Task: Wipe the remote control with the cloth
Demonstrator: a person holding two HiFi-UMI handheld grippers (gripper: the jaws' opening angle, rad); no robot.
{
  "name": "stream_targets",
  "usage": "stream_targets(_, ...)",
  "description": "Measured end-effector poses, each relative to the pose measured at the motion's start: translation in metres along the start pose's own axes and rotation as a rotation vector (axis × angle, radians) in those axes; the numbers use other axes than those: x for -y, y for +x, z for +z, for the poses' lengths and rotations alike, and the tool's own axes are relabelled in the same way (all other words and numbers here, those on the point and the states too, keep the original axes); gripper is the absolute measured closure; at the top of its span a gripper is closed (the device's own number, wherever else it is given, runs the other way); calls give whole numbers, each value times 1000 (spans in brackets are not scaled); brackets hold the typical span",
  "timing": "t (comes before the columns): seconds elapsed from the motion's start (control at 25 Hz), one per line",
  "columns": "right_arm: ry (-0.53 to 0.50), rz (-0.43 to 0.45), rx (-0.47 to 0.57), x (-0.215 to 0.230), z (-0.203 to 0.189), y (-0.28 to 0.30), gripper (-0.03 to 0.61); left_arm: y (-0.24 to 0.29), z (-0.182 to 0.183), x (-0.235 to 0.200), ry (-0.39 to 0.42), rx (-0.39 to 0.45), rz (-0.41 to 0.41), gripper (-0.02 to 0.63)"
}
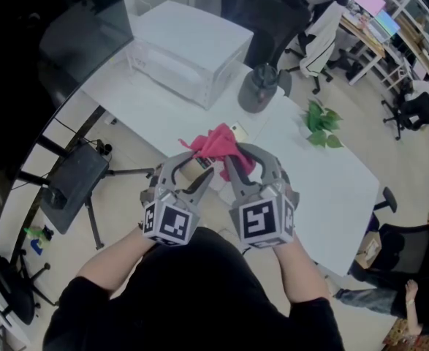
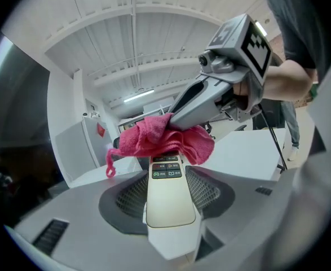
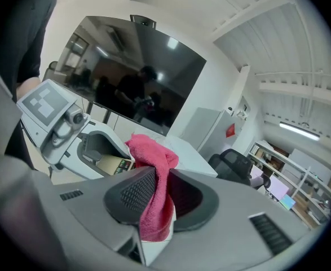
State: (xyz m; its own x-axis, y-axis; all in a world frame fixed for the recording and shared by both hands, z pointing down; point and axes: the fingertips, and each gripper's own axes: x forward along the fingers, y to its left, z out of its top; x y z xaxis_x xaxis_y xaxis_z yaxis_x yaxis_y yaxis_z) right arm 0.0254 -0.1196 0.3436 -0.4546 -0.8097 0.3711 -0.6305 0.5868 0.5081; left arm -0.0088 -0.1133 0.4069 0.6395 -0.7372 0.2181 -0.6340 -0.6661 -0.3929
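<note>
Bright ceiling strip lights (image 2: 138, 96), fisheye bending and dark vignette at edges, near foreground soft

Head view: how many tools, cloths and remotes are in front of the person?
Tools: 2, the left tool and the right tool
Pink cloth: 1
Remote control: 1
Total: 4

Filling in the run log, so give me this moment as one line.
left claw: shut on remote | right claw: shut on pink cloth | contact: pink cloth draped over remote's far end
</note>
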Motion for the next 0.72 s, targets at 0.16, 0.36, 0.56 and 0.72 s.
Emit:
stream_targets(0.16, 22, -78, -7, 33, -6, -4, 500, -1, 1, 1, 5, 5, -2, 405)
stream_targets(0.36, 65, -165, 22, 65, -3, -16, 500, -1, 0, 2, -44, 22, -22, 405)
stream_targets(0.56, 191, -177, 196, 77, 22, -38, 501, 1, 3, -12, -453, 106, -131, 405)
stream_targets(0.72, 331, -149, 294, 73, 26, -51, 500, 3, 6, -21, -830, 222, -274, 405)
